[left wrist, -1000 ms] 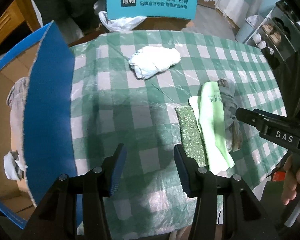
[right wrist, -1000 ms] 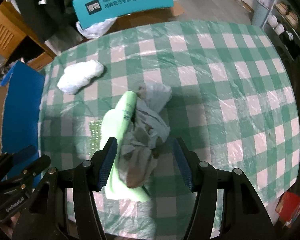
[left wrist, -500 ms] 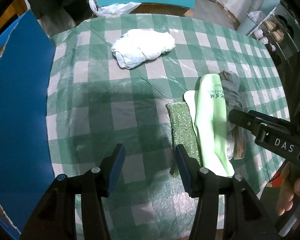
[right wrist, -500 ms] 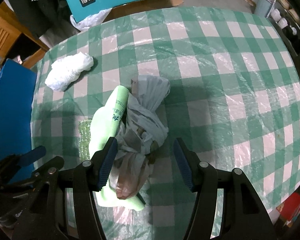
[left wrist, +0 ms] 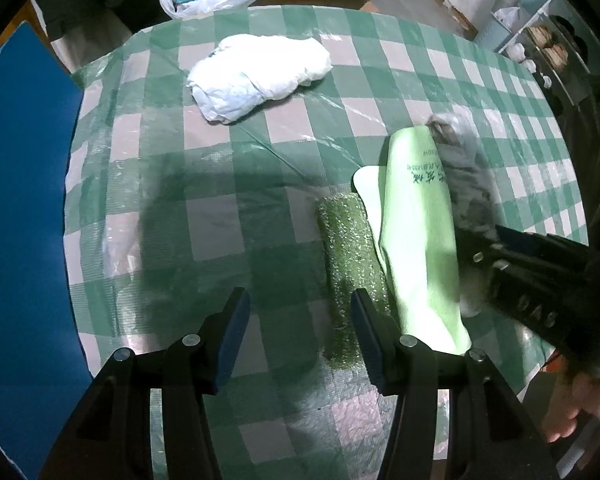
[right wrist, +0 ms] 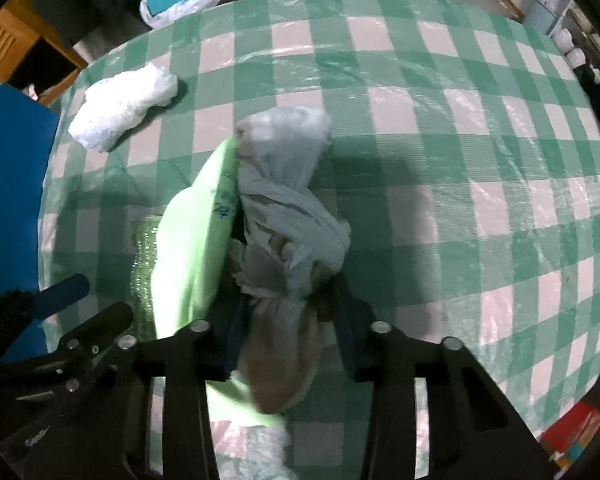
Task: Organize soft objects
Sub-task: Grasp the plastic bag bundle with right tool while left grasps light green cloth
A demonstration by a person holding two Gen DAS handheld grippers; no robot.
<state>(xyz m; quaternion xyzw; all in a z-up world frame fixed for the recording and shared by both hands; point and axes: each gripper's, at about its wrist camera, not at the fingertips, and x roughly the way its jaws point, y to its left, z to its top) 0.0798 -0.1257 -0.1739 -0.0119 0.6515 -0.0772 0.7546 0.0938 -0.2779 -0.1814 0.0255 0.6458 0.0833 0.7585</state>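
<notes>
The right gripper (right wrist: 288,332) jaws are closing on a grey knotted bag (right wrist: 288,216), crumpled and translucent. The left gripper (left wrist: 300,336) jaws stand half open, empty; a green sponge (left wrist: 350,260) lies beside them.

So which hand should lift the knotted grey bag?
The right. The right gripper already has the knotted grey bag between its fingers, which are closing on it. The left gripper hangs open over bare tablecloth, beside the green scouring pad.

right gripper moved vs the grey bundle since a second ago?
Yes. The right gripper has dropped onto the grey knotted bundle, its jaws closing around the near end.
</notes>
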